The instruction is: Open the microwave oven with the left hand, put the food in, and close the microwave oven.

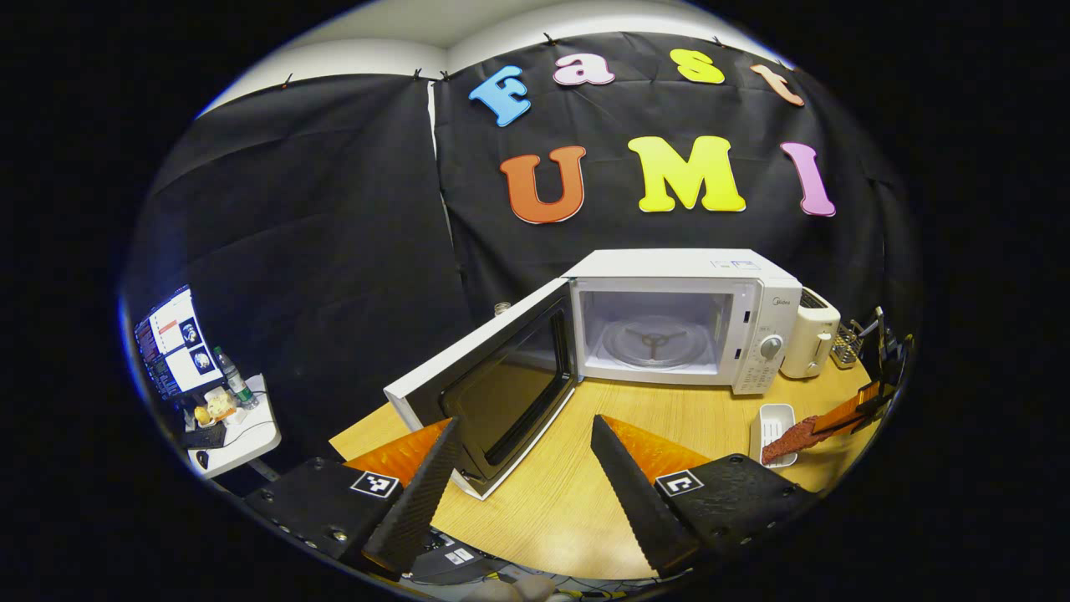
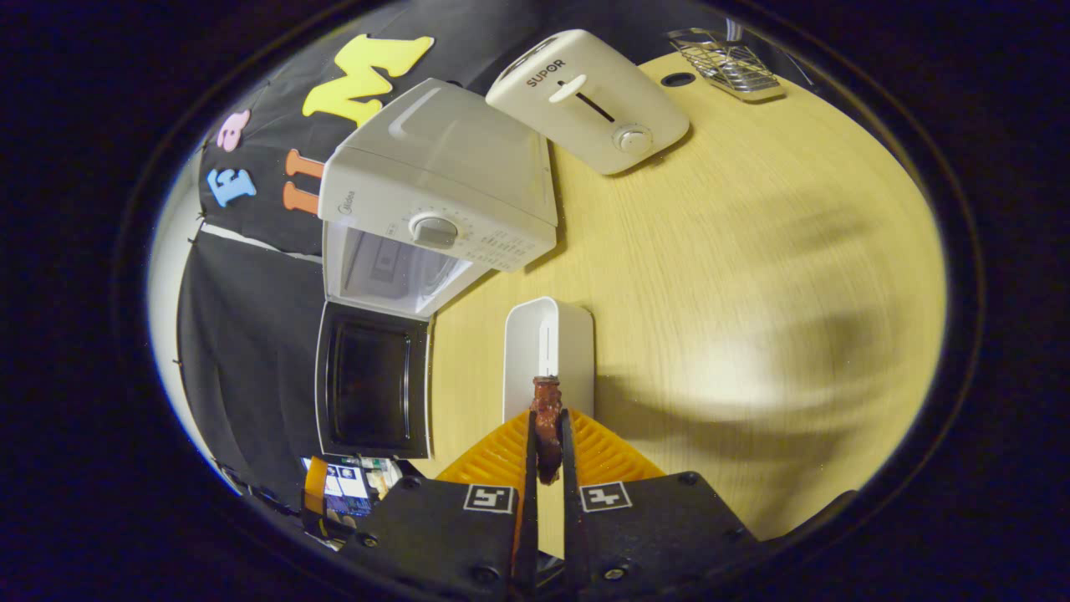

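Microwave oven (image 1: 669, 322) door open; right hand-held gripper (image 2: 547, 439) pinches food (image 2: 547, 418), left hand-held gripper (image 1: 522, 468) spread, empty; loading, closing remain.

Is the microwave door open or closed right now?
Open. The microwave door is swung out wide to the side, and you can see right into the microwave, where the glass turntable sits bare.

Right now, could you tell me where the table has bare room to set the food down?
Bare wood lies in front of the microwave, between its open door and the white tray. A wider free patch spreads beside the tray, below the toaster. It is crowded along the back, where microwave, toaster and wire rack stand.
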`<state>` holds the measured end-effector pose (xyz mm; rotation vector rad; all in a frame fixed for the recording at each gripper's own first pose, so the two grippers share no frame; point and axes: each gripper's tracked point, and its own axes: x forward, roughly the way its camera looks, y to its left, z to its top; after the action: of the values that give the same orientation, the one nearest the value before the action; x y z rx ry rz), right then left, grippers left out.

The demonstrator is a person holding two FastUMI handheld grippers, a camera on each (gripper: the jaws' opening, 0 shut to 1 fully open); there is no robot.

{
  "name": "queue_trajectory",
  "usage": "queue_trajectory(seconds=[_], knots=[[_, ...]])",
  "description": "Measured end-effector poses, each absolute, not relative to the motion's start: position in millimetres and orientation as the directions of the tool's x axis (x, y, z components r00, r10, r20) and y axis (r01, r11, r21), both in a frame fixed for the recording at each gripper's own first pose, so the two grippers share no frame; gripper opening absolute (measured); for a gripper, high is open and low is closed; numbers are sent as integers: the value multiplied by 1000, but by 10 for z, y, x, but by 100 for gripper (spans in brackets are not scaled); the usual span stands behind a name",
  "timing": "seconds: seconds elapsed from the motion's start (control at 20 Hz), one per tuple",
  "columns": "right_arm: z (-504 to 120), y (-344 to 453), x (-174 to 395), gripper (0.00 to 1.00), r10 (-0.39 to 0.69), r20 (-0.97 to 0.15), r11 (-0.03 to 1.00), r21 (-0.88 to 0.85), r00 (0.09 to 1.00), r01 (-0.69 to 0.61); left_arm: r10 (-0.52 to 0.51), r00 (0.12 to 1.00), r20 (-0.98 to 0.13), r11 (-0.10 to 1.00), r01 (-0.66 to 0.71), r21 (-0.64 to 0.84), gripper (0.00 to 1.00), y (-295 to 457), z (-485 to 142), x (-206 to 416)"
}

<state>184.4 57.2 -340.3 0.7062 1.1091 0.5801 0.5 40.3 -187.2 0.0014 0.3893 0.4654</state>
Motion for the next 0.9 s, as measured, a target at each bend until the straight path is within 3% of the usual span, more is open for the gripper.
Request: queue_trajectory(seconds=[0.4, 0.65, 0.9], knots=[[-2738, 702, 1869, 13, 742, -530, 645, 732, 411, -220, 389, 847, -363, 919, -383, 91, 96, 364, -1856, 105], [-2209, 1198, 1791, 13, 736, -425, 607, 758, 528, -237, 263, 904, -337, 965, -243, 101, 95, 399, -1824, 263], [-2040, 1868, 1935, 13, 623, -316, 603, 777, 715, -182, 67, 944, -324, 995, -37, 97, 95, 494, -1852, 387]])
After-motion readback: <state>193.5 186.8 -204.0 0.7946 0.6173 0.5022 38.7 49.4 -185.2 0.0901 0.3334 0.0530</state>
